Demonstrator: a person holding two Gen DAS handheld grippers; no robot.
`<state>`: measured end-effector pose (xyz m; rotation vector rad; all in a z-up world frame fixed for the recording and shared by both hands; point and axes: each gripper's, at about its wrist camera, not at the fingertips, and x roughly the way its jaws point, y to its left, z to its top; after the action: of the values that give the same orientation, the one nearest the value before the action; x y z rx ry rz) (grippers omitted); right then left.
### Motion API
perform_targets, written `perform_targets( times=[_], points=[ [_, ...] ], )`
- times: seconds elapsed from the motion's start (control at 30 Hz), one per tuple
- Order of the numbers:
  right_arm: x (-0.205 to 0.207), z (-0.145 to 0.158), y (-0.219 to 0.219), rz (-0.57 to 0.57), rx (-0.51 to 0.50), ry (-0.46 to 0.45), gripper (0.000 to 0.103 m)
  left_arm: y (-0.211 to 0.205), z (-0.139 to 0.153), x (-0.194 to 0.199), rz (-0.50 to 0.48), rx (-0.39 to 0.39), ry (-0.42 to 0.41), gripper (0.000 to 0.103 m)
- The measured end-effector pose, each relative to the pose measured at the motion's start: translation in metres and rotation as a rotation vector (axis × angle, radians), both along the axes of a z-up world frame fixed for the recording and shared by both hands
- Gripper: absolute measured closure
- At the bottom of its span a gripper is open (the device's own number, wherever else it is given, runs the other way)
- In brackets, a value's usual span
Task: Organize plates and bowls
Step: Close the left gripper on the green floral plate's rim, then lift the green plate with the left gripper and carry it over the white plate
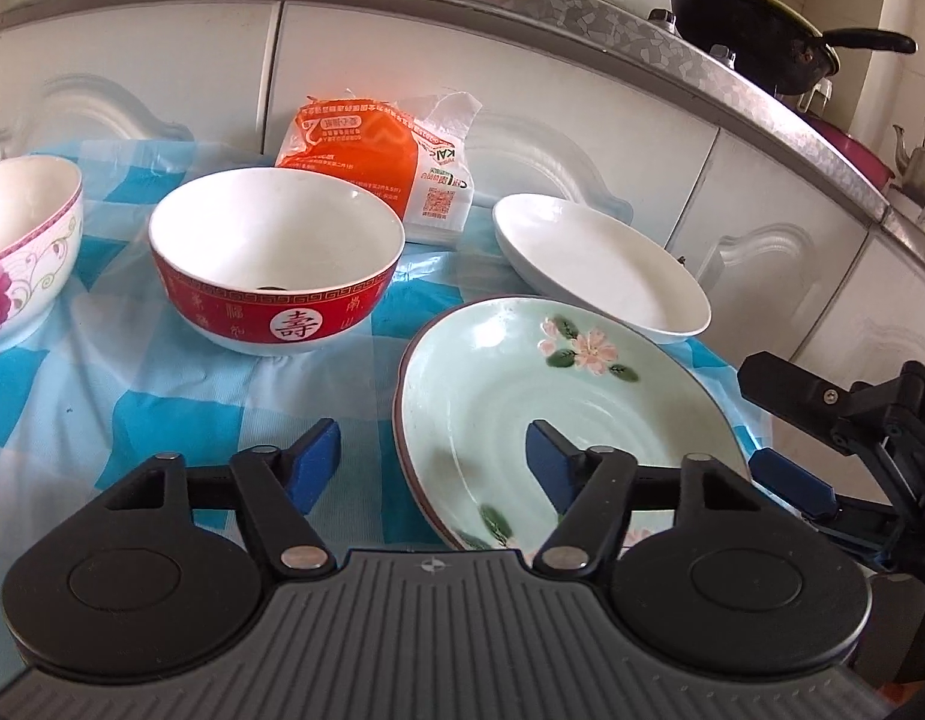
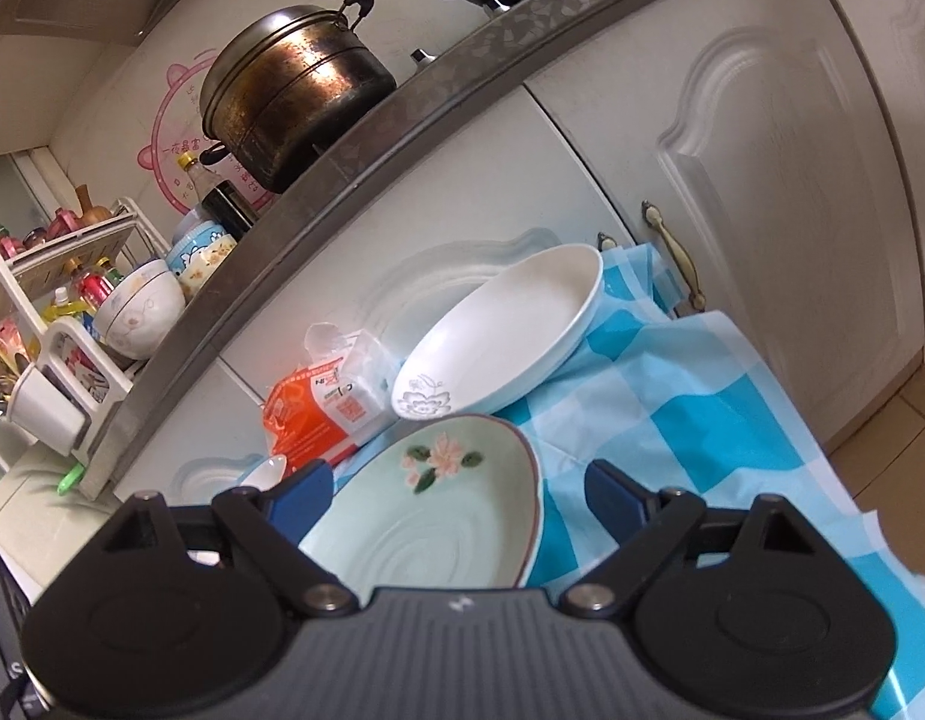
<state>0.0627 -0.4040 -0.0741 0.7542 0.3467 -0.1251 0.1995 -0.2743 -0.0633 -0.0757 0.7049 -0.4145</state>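
Left tool (image 1: 429, 462) pitched downward over the table (image 1: 72, 396), fingers apart. Its left blue pad (image 1: 315, 468) hangs over the cloth; the right pad sits inside the green plate (image 1: 522, 396), so the plate's left rim passes between the fingers. No pad presses on the rim as far as can be seen; not gripping.

Right tool (image 2: 456, 495) comes in from the plate's other side, rolled so the scene tilts. Fingers spread, straddling the green plate's (image 2: 438, 516) right rim: one pad over the basin, one over the cloth. Contact not visible; nothing gripped.

Green plate: glazed ceramic, pale celadon, concentric ridges in the well, painted pink blossom with dark leaves, brown rim edge. It lies flat on the table's near right part, with the white plate (image 1: 606, 264) just behind, smooth, glossy, tilted.

Red bowl (image 1: 276, 258): deep, white inside, red band with gold characters. Floral bowl (image 1: 24, 246) far left. Crinkled orange packet (image 1: 366, 150) behind. Cloth thin, blue-and-white checked, wrinkled.
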Motion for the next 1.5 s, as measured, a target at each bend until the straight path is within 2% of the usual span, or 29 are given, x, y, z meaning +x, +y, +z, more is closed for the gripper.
perform_targets(
  times=[0.17,0.33,0.5,0.83,1.23,1.5],
  points=[
    [0.003,-0.003,0.002,0.028,0.011,0.000,0.012,-0.004,-0.004,0.005,-0.002,0.007,0.005,0.040],
    [0.008,-0.008,0.005,0.062,0.025,0.015,0.012,-0.009,-0.005,0.007,0.005,0.012,-0.003,0.043],
    [0.010,-0.009,0.008,0.091,0.036,0.000,0.011,-0.013,-0.005,0.006,-0.021,0.017,-0.007,0.057],
    [0.010,-0.007,0.012,0.097,-0.002,0.010,0.010,-0.006,-0.006,0.003,-0.007,-0.030,0.009,0.061],
    [0.004,-0.005,0.029,0.137,-0.084,0.005,0.010,0.011,-0.004,-0.017,0.011,-0.029,0.021,0.064],
    [-0.007,-0.002,0.052,0.196,-0.179,-0.009,0.010,0.032,-0.001,-0.035,0.044,-0.031,0.037,0.070]
  ],
)
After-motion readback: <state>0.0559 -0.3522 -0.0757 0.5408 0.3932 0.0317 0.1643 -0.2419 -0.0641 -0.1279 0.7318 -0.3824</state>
